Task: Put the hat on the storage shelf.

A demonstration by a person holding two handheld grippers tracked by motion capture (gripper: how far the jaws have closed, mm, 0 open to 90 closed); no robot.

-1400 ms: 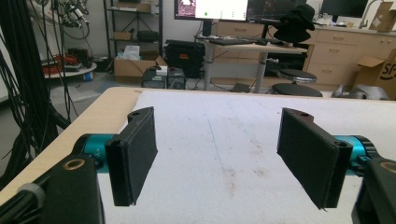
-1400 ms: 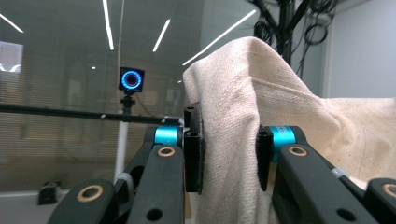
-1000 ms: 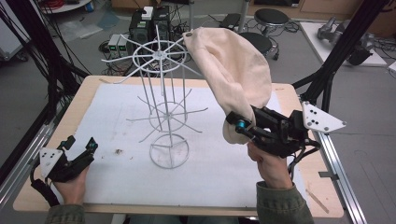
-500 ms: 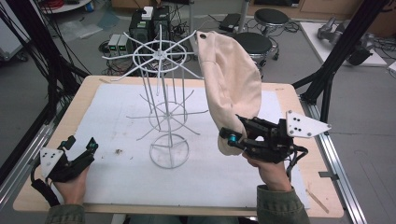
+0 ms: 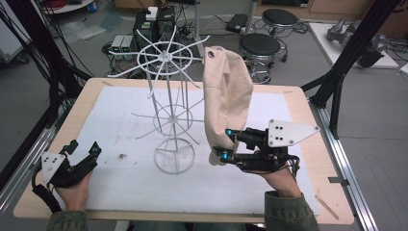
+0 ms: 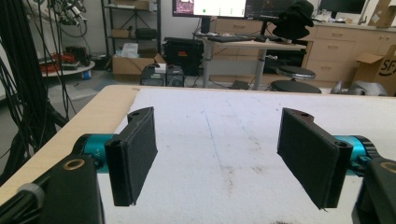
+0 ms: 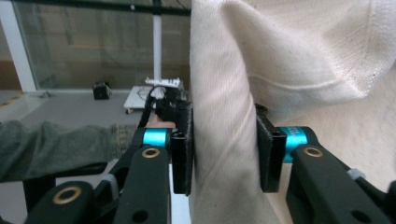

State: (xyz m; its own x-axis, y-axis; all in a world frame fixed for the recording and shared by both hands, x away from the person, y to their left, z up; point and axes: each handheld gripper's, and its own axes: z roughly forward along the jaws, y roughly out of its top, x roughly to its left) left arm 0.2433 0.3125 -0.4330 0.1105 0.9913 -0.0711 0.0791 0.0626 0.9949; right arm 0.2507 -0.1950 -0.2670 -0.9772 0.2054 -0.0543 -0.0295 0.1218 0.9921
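A cream cloth bag hangs by a grommet at its top from an arm of the white wire rack on the white mat. My right gripper is at the bag's lower end. In the right gripper view a thick fold of the bag runs between the pads and fills the gap. The jaws have just been opening, and the fold looks slack against them. My left gripper rests near the table's front left corner. Its jaws stand wide open over the mat with nothing between them.
The wooden table carries a white mat with a few dark specks. Black frame posts rise at both sides. Stools and equipment boxes stand on the floor behind the table.
The bag has swung from spreading out to the right into a steeper hang beside the rack. My right gripper moved left and down with its lower end. The left gripper stayed put.
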